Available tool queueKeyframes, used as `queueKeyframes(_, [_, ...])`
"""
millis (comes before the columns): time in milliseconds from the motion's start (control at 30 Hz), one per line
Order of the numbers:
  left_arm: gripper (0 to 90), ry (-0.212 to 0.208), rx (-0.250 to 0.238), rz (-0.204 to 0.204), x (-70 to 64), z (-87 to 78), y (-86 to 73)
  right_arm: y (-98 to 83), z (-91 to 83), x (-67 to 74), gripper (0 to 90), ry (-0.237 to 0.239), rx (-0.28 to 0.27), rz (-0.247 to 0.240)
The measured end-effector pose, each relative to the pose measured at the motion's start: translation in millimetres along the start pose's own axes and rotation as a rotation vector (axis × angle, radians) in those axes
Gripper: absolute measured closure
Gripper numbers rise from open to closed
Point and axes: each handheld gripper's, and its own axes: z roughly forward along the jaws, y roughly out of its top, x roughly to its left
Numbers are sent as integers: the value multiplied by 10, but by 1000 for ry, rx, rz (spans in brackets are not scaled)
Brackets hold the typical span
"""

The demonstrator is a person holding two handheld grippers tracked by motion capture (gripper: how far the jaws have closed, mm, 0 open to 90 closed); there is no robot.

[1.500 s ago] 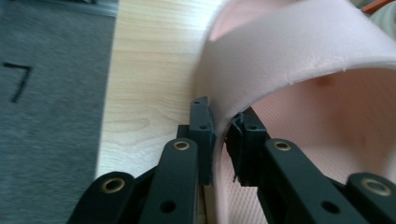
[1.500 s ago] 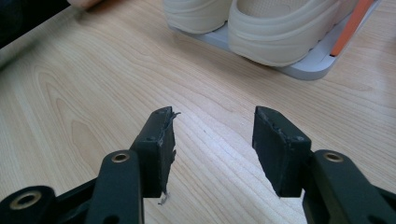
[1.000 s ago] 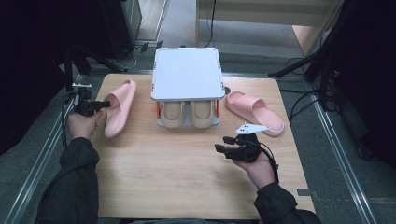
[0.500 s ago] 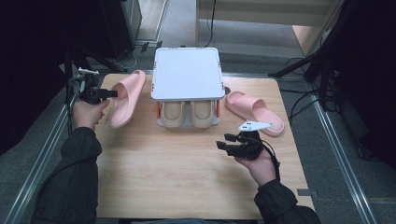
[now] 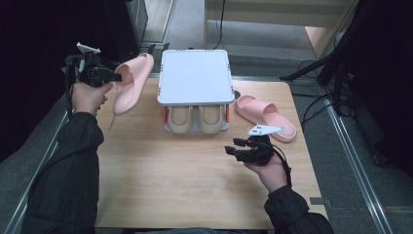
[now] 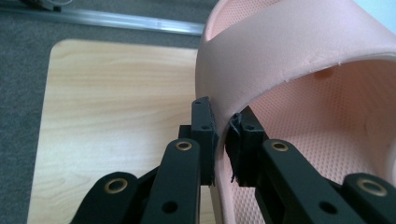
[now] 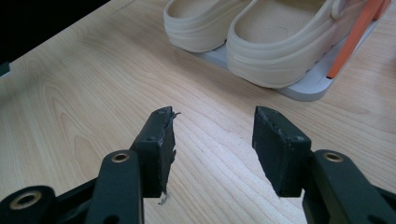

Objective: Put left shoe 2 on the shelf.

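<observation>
Pink slipper [image 5: 130,83] hangs in the air at the left edge of the surface [image 5: 195,180], clear of the wood and tilted, toe end toward the rack. The left hand-held gripper [image 5: 115,76] has it by the strap: in the left gripper view the two black jaws clamp the strap's edge [image 6: 219,140], one pad outside and one inside. That is probably the easiest part to pinch, being thin and firm, and it lets the sole swing free for placing.

Its mate, the second pink slipper [image 5: 265,116], lies flat on the surface just right of the small shoe rack [image 5: 195,78], near the right hand-held gripper [image 5: 233,148]. That gripper rests low over the wood with its jaws standing apart and nothing between them [image 7: 210,140], seemingly waiting its turn.

The rack's lower tier already holds a pair of beige clogs [image 5: 197,117], side by side, so the white top shelf looks like the likely place for the pink pair.
</observation>
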Motion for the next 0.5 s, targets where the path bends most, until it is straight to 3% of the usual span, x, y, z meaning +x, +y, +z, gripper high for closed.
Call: queueKeyframes(500, [819, -29, -7, 48, -597, -39, 423, 8, -7, 64, 500, 13, -15, -23])
